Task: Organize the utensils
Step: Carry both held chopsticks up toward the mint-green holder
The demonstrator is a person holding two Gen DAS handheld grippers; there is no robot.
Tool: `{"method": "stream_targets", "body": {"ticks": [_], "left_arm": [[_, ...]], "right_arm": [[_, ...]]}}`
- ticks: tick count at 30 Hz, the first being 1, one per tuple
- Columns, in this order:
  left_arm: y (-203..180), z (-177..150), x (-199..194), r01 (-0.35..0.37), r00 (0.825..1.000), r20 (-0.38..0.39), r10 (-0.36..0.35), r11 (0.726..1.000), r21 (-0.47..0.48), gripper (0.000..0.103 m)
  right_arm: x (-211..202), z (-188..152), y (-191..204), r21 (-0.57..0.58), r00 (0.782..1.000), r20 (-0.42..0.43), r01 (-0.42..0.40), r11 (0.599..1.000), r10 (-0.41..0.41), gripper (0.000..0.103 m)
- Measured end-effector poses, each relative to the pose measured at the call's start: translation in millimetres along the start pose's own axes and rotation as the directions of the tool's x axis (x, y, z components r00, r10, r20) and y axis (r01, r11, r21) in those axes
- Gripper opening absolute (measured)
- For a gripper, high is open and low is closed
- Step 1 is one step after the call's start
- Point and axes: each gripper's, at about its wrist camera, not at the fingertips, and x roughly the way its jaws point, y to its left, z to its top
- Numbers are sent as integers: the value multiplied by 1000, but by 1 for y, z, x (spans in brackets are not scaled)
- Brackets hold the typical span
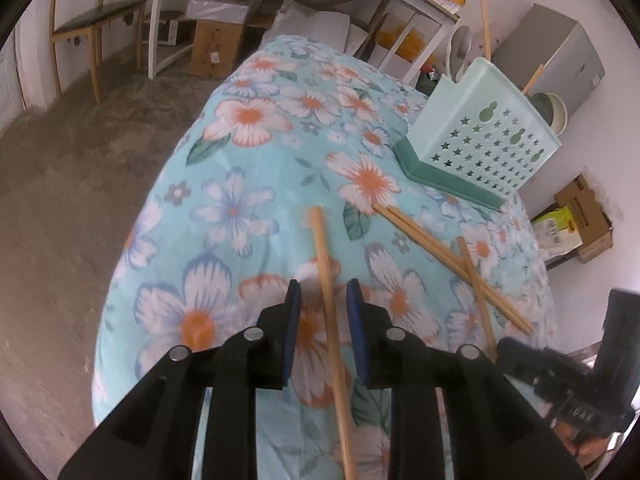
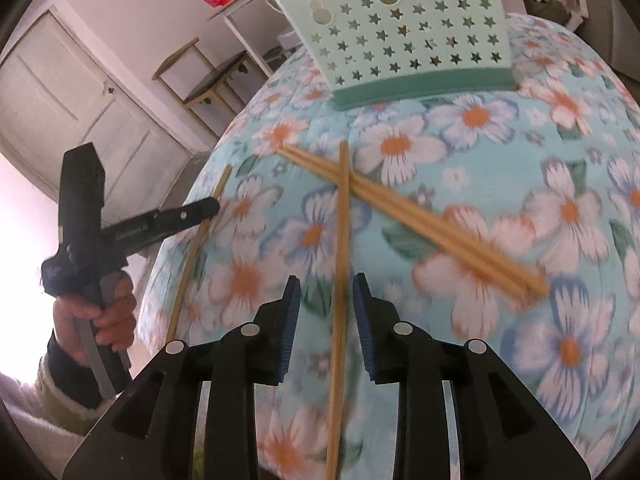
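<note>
Both your tongs open, one chopstick between each pair of jaws.
Left tongs (image 1: pixel 320 286) straddle a chopstick (image 1: pixel 330 312) on the flowered counter (image 1: pixel 240 152); right tongs (image 2: pixel 327 282) straddle another chopstick (image 2: pixel 340 280), pads clear. Star-holed holder (image 2: pixel 404 32) stands beyond.

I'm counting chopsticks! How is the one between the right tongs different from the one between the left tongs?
The right chopstick lies across the pair of chopsticks; the left chopstick touches no other stick. The right chopstick points toward the green basket; the left chopstick points off to its side. Both are pale wood, flat on the flowery cloth, unpinched between the open right tongs and left tongs.
</note>
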Motion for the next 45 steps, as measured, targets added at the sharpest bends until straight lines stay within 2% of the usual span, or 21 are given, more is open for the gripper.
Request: {"method": "stream_targets", "body": {"ticks": [4,7,12,18,25,33,38,45], "left_arm": [[-2,13,11,-40,999,-6,40,999,36,22],[-3,20,16,-67,998,-7,68,996,56,21],[-3,27,21,-113,994,5,113,992,63,9],[-5,29,16,-126,992,35,125,991,53,6],[-11,35,-11,-92,991,95,89,995,35,6],[-21,53,-61,6,981,195,-11,1000,24,6],[-23,58,-73,43,977,209,-45,999,15,6],[-21,56,-71,41,979,198,-37,999,-12,7]], "right_arm": [[15,20,0,4,1000,-3,3,1000,-3,27],[29,33,0,4,1000,-9,25,1000,-25,22],[41,45,4,-2,998,8,65,998,-65,5],[22,48,8,-5,995,77,60,998,-59,4],[-22,51,5,30,983,181,27,999,-32,4],[-69,54,4,49,954,300,-3,999,-12,4],[-79,55,3,49,945,328,-6,999,-10,4],[-77,53,4,51,943,333,-6,999,-11,4]]}}
